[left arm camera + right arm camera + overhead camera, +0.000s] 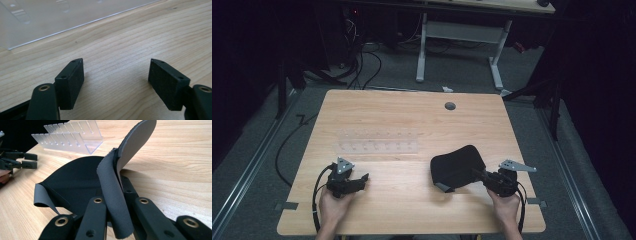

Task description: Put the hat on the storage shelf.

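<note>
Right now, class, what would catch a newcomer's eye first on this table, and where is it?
First, the black pad at the table's right front, its edge pinched in the shut right claw and curling up off the wood. Then the clear slotted rack lying left of centre. The left claw rests open at the left front, with nothing between its jaws.

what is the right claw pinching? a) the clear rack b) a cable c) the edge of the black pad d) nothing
c: in the right gripper view the right claw is shut on a folded edge of the black pad, which lifts off the table; the clear rack lies apart, farther back.
</note>
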The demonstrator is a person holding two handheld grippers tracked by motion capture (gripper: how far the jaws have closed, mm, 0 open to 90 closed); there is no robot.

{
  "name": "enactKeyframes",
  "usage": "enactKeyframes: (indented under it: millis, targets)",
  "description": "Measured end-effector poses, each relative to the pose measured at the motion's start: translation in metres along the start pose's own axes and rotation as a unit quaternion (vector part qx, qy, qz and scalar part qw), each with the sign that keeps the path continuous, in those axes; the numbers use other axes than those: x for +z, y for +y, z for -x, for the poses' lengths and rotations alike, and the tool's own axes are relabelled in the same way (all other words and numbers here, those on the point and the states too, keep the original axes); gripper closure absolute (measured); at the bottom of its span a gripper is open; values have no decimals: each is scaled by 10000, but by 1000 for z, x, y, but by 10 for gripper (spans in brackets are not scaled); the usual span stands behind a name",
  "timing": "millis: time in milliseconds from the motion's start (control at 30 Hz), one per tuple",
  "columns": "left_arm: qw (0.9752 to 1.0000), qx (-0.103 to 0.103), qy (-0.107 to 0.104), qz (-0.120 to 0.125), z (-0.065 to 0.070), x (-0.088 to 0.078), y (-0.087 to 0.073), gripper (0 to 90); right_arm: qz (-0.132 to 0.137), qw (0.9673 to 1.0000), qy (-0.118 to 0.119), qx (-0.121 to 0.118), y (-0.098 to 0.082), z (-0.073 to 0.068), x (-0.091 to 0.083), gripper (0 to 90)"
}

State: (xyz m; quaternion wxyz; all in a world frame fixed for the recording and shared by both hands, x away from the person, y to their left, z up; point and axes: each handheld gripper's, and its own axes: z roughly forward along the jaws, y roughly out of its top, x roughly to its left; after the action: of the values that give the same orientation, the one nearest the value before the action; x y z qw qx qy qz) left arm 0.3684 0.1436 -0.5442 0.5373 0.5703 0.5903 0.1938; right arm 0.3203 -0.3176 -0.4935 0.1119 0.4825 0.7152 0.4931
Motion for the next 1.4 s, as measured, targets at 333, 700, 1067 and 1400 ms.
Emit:
enactKeyframes:
  millis: [333,700,1067,1400]
  targets:
    - [9986,-36,-532,21,20,-12,5,290,47,10000,39,1,6,-10,-6,854]
    - [9913,103,-1311,-17,57,-29,13,293,73,9998,187,-14,16,-25,-7,854]
    - [9806,453,-1903,-157,94,-34,11,262,11,9993,376,-35,26,-40,-1,854]
    - [9730,644,-2206,-231,114,-36,11,255,-25,9983,582,-17,34,-49,5,854]
